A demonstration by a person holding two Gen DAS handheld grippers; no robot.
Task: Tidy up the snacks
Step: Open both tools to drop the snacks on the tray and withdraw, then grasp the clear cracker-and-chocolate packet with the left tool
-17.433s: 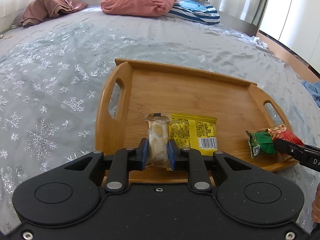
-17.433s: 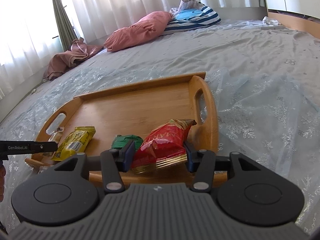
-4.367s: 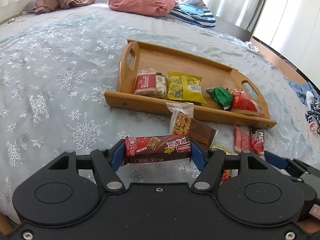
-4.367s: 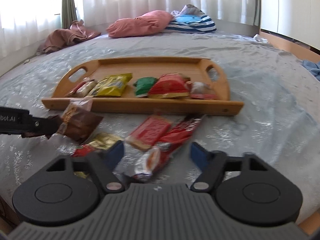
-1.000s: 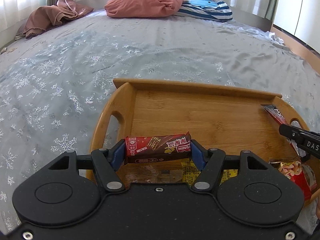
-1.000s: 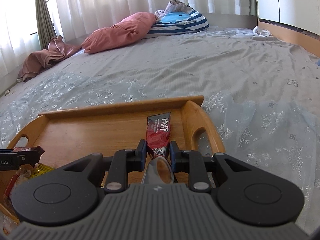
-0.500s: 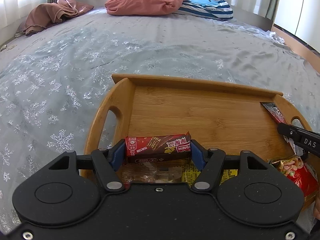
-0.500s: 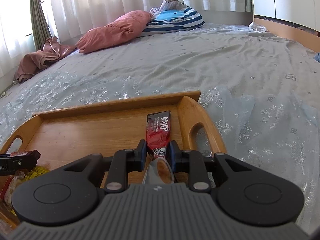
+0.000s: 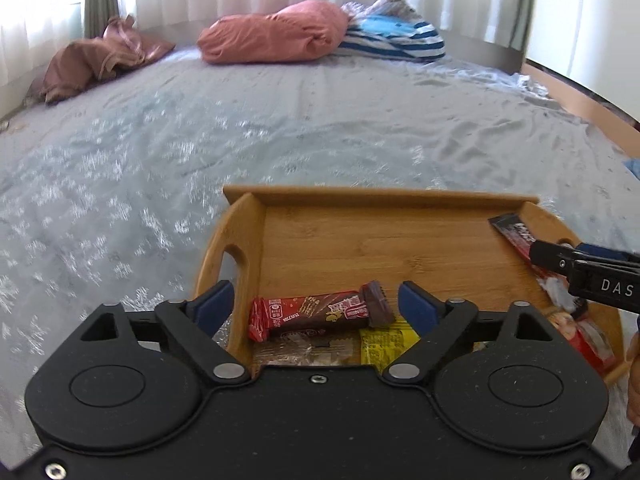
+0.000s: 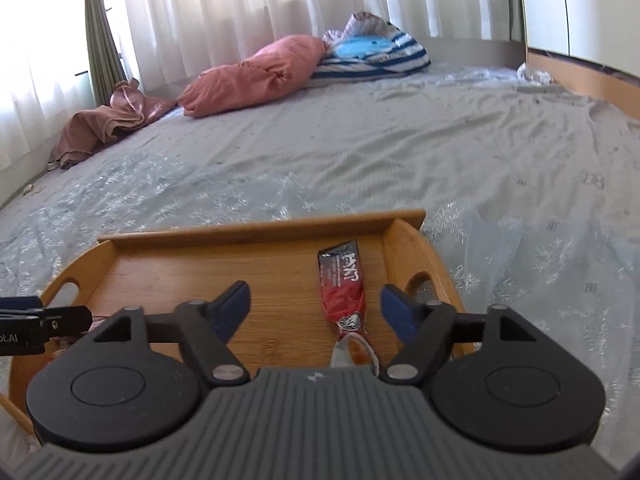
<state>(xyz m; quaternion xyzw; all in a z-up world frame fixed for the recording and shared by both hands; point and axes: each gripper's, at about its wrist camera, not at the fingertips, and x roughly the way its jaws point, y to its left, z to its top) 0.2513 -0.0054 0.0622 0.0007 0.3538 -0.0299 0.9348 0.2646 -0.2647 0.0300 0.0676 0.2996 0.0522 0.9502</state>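
Jaws: our left gripper [image 9: 316, 304] and right gripper [image 10: 314, 306] just spread, pinching nothing | chocolate bar [image 9: 320, 314] dropped at tray's [image 9: 360, 200] 7 o'clock, red stick pack [image 10: 344, 292] at 3 | step: release | next: we lift clear, fetch more.

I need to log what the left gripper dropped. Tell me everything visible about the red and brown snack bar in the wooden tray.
The red and brown snack bar is a long glossy foil wrapper with crimped ends, printed with white and yellow lettering. It lies crosswise near the wooden tray's left end, atop a clear-wrapped biscuit pack, between the open left gripper's just-opened jaws, touching neither pad.
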